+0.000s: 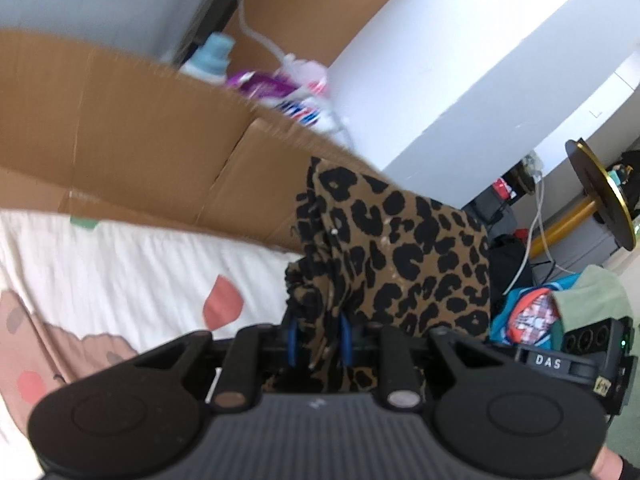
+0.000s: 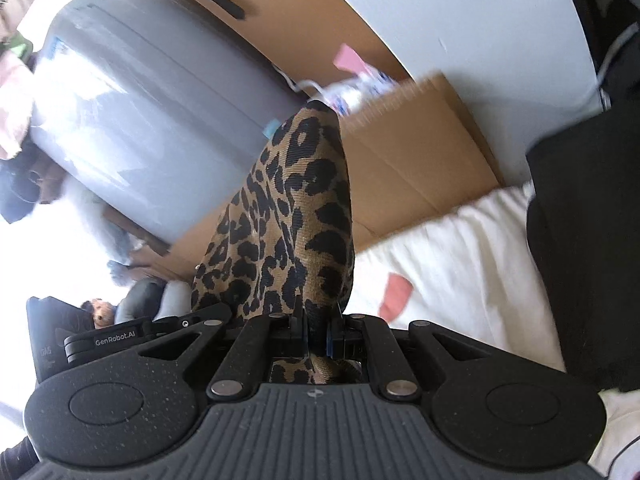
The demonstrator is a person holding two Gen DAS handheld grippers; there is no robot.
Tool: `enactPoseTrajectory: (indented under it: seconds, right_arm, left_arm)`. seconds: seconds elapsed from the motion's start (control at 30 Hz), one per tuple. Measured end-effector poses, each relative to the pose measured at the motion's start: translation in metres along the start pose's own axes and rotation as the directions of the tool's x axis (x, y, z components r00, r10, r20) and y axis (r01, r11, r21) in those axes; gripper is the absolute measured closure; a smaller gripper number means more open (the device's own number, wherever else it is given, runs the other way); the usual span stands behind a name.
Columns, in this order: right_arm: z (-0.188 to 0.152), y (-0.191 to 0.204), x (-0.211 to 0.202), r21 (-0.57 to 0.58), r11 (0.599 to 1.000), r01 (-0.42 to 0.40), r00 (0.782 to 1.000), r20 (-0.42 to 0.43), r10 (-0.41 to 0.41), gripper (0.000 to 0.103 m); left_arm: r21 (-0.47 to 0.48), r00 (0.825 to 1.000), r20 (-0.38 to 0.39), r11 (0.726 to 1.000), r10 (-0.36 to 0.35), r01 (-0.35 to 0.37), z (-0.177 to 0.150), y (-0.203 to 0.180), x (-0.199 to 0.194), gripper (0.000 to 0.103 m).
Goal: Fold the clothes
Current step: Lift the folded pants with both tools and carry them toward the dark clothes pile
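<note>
Two claws grip one leopard-print garment [image 1: 392, 248], and the coming move turns on how that cloth runs between them. The left claw [image 1: 318, 340] has its blue pads nearly together on a thick gathered bunch of the fabric; the right claw [image 2: 316, 332] is pinched almost fully closed on a thinner fold of the same garment [image 2: 288, 216]. In both wrist views the cloth rises straight ahead of the fingers and drapes off to one side, clear of the white patterned bedspread [image 1: 120, 264] below, so it looks held up in the air rather than lying flat. The right claw's body [image 1: 568, 364] shows just beside the left one, so the two held points are close together. Judging from this, neither hand is nearer; both already have the garment, and its long axis hangs down below them. Next, the hands probably need to spread apart to stretch the held edge before laying it on the bed by the cardboard box [image 1: 140, 132].
</note>
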State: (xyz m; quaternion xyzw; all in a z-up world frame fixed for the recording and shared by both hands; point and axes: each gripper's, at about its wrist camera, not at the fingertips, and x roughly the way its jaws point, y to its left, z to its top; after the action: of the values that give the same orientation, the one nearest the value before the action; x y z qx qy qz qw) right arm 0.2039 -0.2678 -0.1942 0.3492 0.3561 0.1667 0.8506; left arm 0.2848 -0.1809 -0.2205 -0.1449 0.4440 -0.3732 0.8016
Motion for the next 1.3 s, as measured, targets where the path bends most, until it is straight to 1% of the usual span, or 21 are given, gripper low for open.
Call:
enactPoseTrajectory:
  seconds: [0.2, 0.4, 0.57, 0.67, 0.87, 1.03, 1.3]
  right_arm:
    - [0.043, 0.042, -0.051, -0.069, 0.998, -0.013, 0.999, 0.047, 0.016, 0.097]
    - [0.078, 0.075, -0.103, -0.121, 0.992, -0.015, 0.995, 0.099, 0.027, 0.097]
    - [0.105, 0.100, -0.151, -0.159, 0.987, -0.019, 0.987, 0.157, 0.044, 0.097]
    - [0.121, 0.111, -0.179, -0.167, 0.986, -0.025, 0.980, 0.189, 0.057, 0.097]
    - [0.152, 0.134, -0.234, -0.226, 0.974, -0.003, 0.971, 0.233, 0.056, 0.097]
    - [0.172, 0.137, -0.273, -0.261, 0.965, 0.021, 0.967, 0.252, 0.047, 0.097]
    - [0.194, 0.118, -0.325, -0.300, 0.952, 0.056, 0.972, 0.234, 0.016, 0.097]
  left_arm:
    - [0.028, 0.999, 0.042, 1.000, 0.003, -0.005, 0.027, -0.057, -0.039, 0.081]
    - [0.055, 0.995, 0.095, 0.998, 0.006, -0.011, 0.049, -0.124, -0.071, 0.081]
    - [0.093, 0.992, 0.123, 0.996, 0.000, -0.012, 0.062, -0.170, -0.103, 0.081]
    - [0.133, 0.993, 0.114, 0.991, 0.011, -0.026, 0.067, -0.198, -0.115, 0.081]
    - [0.131, 0.989, 0.149, 0.991, -0.018, -0.001, 0.072, -0.245, -0.135, 0.081]
    - [0.120, 0.982, 0.179, 0.992, -0.057, 0.036, 0.068, -0.277, -0.139, 0.082]
    - [0.052, 0.978, 0.178, 0.994, -0.106, 0.098, 0.047, -0.308, -0.115, 0.082]
